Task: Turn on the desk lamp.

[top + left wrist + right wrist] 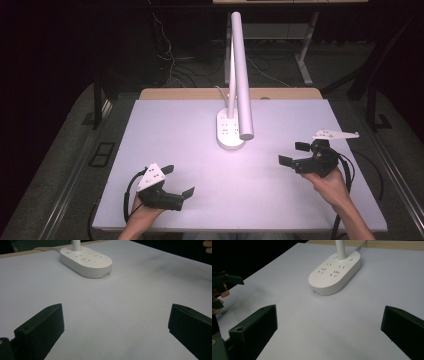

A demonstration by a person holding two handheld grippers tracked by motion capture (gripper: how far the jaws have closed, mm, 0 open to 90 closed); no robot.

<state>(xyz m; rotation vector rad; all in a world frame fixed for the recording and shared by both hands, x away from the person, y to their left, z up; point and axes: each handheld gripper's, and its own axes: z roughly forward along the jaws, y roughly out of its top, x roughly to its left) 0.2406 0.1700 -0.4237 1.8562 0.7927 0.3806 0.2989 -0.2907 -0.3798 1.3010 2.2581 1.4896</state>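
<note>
A white desk lamp stands at the middle of the table; its oval base (230,131) carries socket outlets, and its long arm (241,75) leans forward over it. At the table's front left, my left gripper (180,180) is held open with nothing between its jaws. My right gripper (292,153) is open and empty at the right, and points toward the lamp. The left gripper view has the lamp base (86,258) far ahead of the open left gripper (116,325). From the open right gripper (329,327), the lamp base (334,272) lies ahead, with the left gripper (224,281) at the far left.
The white tabletop (175,130) has a wooden strip (190,93) along its far edge. The lamp's cord (220,91) runs off the back. Dark floor, cables and table legs (305,65) lie beyond the table.
</note>
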